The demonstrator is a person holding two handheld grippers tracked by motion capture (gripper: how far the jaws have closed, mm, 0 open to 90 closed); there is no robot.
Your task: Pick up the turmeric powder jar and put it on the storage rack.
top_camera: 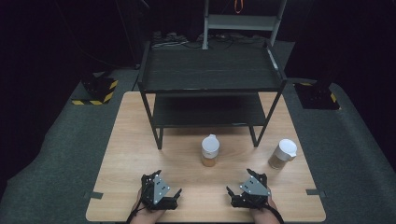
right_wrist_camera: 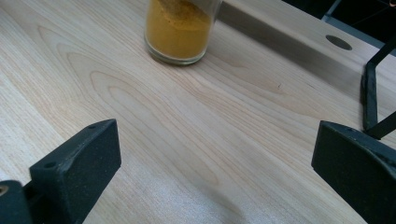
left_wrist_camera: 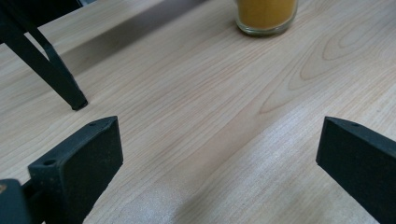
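We hold both tongs, left (top_camera: pixel 169 186) and right (top_camera: pixel 238 183), spread wide and empty; a careless reach could topple the white-lidded glass jar of orange powder (top_camera: pixel 209 150).

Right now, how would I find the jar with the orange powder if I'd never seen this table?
Start at the black shelf rack standing on the wooden table. Just in front of it, near the middle, stands the jar with a white spouted lid. Its powder is bright orange, while the other jar, off to the right, holds duller brown stuff.
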